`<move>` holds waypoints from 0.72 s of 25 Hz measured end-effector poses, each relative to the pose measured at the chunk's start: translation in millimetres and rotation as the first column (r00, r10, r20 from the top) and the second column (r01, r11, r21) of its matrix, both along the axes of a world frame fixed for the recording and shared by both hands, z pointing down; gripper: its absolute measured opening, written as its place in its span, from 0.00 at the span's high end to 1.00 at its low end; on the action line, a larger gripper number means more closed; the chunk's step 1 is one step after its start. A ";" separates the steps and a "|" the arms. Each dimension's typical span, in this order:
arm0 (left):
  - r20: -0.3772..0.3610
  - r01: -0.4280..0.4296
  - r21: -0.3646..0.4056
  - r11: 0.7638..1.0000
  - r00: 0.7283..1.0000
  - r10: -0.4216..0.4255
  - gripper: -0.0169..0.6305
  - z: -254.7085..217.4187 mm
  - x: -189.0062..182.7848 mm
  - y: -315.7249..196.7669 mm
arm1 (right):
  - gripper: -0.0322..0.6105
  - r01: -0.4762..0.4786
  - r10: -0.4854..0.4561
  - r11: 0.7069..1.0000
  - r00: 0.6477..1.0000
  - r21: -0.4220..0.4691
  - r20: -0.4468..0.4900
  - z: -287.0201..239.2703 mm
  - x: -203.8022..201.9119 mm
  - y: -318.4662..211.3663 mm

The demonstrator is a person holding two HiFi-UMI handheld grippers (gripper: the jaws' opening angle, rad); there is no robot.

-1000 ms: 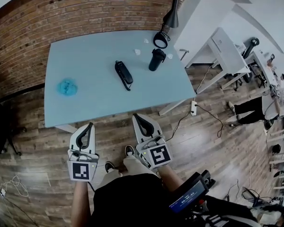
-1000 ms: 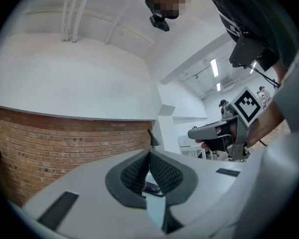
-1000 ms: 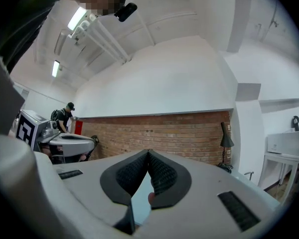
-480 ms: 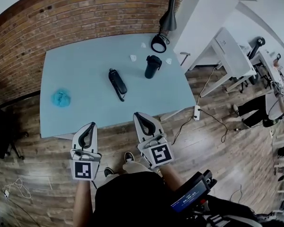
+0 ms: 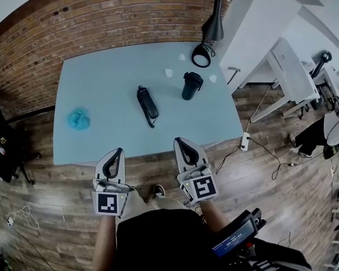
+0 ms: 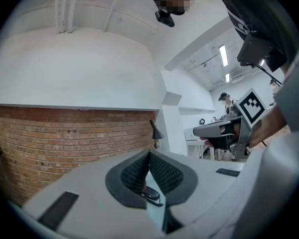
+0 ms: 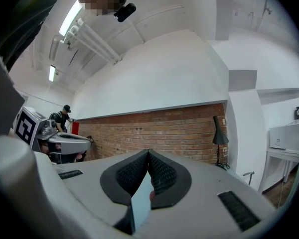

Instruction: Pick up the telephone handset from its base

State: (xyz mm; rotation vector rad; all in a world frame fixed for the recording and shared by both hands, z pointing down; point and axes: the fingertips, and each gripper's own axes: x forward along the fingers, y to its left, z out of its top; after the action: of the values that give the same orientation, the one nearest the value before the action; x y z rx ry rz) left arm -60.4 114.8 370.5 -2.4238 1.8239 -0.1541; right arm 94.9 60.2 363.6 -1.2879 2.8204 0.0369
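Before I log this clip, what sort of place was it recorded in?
Likely an office or lab workspace: a pale blue table against a brick wall holds a telephone and a black desk lamp, with white desks to the right on wood flooring.

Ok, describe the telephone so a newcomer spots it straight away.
Start at the pale blue table against the brick wall. Near its middle, left of the upright black cup, lies the telephone. It is the only long, flat black thing there, unlike the crumpled blue lump further left.
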 end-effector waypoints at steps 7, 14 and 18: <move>0.017 0.006 -0.044 0.999 1.000 -0.005 0.96 15.9 -18.3 -38.4 | 0.91 -0.007 0.007 1.000 1.000 -0.007 -0.013 6.3 -13.8 -35.6; -0.005 -0.052 -0.055 0.997 0.999 0.052 0.96 14.8 -34.8 -89.5 | 0.91 -0.059 0.059 0.998 0.998 -0.010 -0.009 -2.4 -37.5 -81.9; -0.011 -0.083 -0.063 0.995 0.997 0.082 0.96 8.2 -51.1 -116.0 | 0.91 -0.073 0.073 0.997 0.997 -0.002 -0.021 -11.8 -59.8 -103.5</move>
State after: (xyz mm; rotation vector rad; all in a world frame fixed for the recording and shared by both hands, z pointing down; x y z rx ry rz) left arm -111.6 -1.1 378.7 -2.5412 1.7441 -0.1985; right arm 35.2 -43.3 351.8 -1.3987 2.7904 0.0494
